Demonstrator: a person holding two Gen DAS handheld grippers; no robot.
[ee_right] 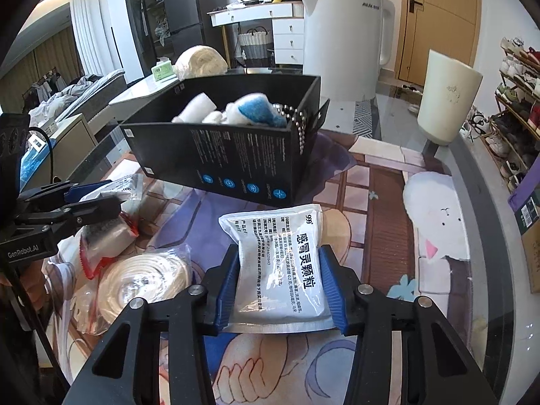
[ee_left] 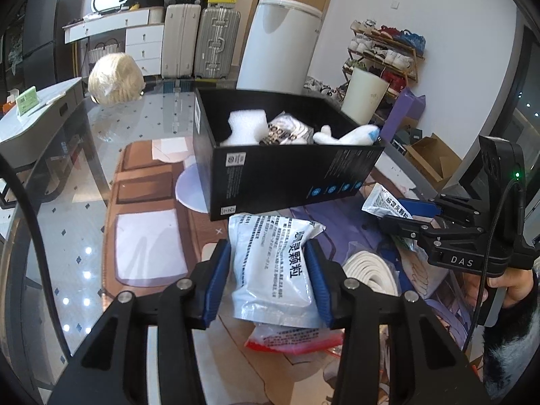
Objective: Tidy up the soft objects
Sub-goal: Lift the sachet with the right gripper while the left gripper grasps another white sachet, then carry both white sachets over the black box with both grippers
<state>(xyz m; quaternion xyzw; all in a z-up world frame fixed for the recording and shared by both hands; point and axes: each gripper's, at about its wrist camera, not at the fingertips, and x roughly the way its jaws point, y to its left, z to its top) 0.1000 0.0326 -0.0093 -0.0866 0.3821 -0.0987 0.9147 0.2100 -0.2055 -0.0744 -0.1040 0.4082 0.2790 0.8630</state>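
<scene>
My left gripper (ee_left: pixel 270 270) is shut on a white medicine sachet (ee_left: pixel 273 263) with black print, its blue pads pressing both sides. My right gripper (ee_right: pixel 280 273) is shut on a second white sachet (ee_right: pixel 280 256) of the same kind. Each gripper also shows in the other's view: the right gripper (ee_left: pixel 388 214) at the right edge with its sachet (ee_left: pixel 384 199), the left gripper (ee_right: pixel 113 199) at the left edge. Just beyond both stands an open black box (ee_left: pixel 287 172) (ee_right: pixel 219 155) holding white foam (ee_left: pixel 246 125), a black-and-white packet (ee_left: pixel 287 131) and a white-and-blue plush (ee_left: pixel 351 135).
A bagged coil of white rope (ee_right: pixel 148 280) and a red-edged plastic bag (ee_left: pixel 290 337) lie on the printed mat between the grippers. A tall white cup (ee_right: pixel 445 98) stands at the far right, a ball of twine (ee_left: pixel 114 79) at the far left. The glass table's edge (ee_right: pixel 486 222) curves along the right.
</scene>
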